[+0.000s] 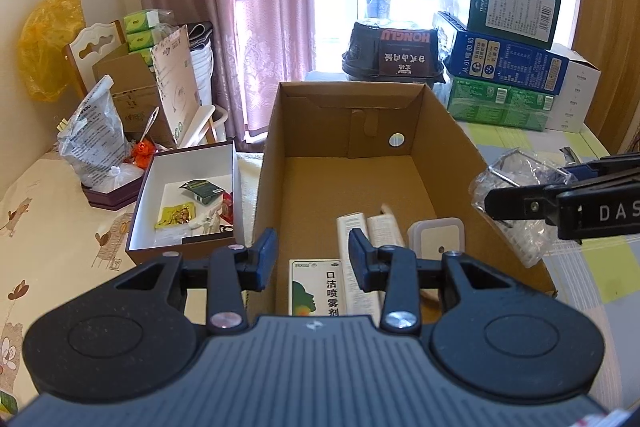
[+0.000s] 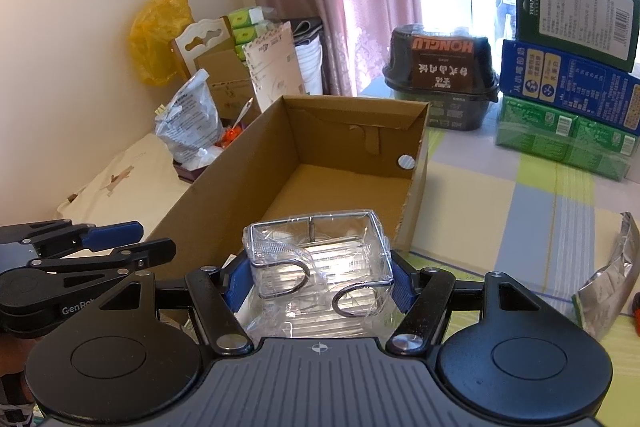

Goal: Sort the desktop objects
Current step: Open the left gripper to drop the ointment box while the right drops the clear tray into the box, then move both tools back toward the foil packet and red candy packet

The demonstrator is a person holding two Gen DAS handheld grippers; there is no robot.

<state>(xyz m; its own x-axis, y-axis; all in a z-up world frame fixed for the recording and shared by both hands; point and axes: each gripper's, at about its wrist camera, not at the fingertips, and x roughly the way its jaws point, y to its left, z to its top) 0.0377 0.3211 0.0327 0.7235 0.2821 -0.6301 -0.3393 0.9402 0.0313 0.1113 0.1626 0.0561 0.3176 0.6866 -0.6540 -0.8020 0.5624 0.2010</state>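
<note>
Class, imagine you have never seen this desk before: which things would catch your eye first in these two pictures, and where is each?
First, the open cardboard box at the centre of the desk, with a few small packets lying at its near end. Next, the right gripper, shut on a wire rack wrapped in clear plastic above the box's near right edge. Behind, against the bright window, stands a stack of coloured cartons.

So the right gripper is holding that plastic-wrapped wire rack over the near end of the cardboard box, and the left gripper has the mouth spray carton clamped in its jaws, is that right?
Not quite. The right gripper does hold the plastic-wrapped wire rack at the near end of the cardboard box. But the left gripper holds nothing: in the left wrist view its jaws stand open, with the mouth spray carton lying on the box floor beneath them.
</note>
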